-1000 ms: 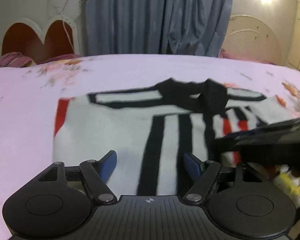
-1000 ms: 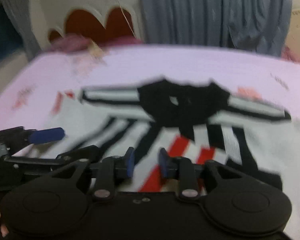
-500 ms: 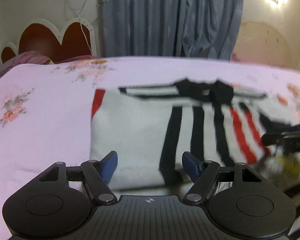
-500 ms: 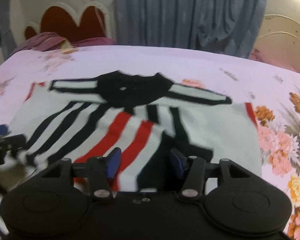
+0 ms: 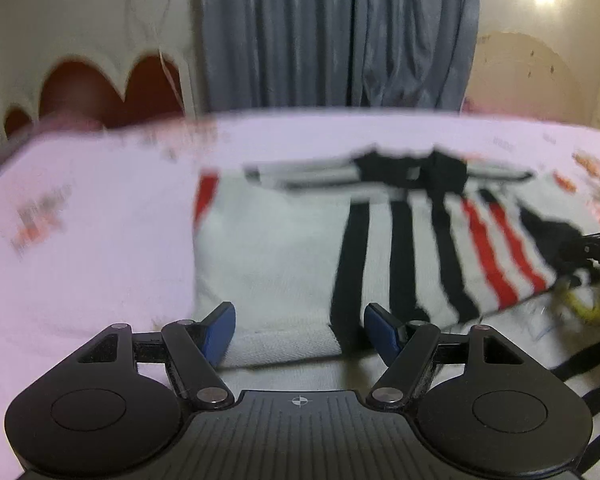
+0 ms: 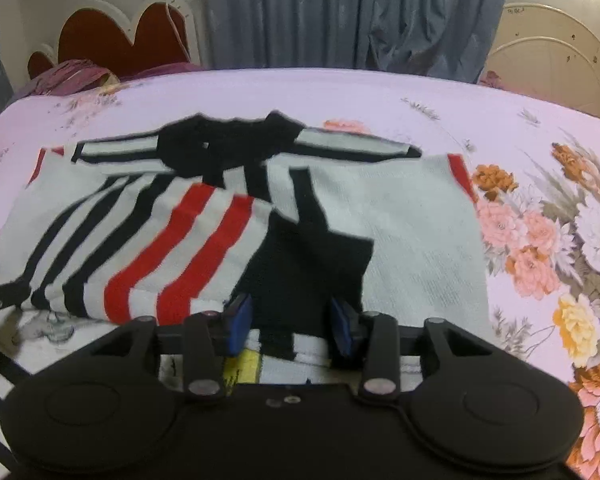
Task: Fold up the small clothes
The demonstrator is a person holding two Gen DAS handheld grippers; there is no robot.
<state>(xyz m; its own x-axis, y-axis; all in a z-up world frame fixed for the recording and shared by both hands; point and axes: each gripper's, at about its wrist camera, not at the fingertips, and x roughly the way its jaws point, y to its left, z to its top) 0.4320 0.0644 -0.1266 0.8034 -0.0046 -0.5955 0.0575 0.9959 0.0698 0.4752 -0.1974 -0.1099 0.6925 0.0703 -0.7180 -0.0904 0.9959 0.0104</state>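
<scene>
Both grippers have drawn back toward the near edge of the shirt [image 6: 400, 240] since the earlier frames, and more of its white body now shows in both wrist views. Shirt, white with black and red stripes, lies flat on the bed [image 6: 380, 92], collar away from the onlooker; a striped flap is already laid across its middle. Left gripper [image 5: 300, 330] hovers over the shirt's near hem, jaws wide apart, cloth showing below the gap but neither pad pressing on it. Right gripper [image 6: 290, 322] sits at the near edge of the black panel, jaws partly apart and closing; black cloth lies between the pads, no grip yet visible. Judgement: the step in hand is taking the near hem for the next fold. To do it well, each gripper should catch every layer at the hem, both at matching points either side of the shirt's centre, then lift together and carry the hem toward the collar so the stripes stay straight. Hard to make out: the left view is blurred, so the hem's layers cannot be counted there. A second garment with yellow print [image 6: 242, 368] lies near the shirt's near edge, mostly hidden by the gripper bodies; whether it lies under the shirt cannot be told.
</scene>
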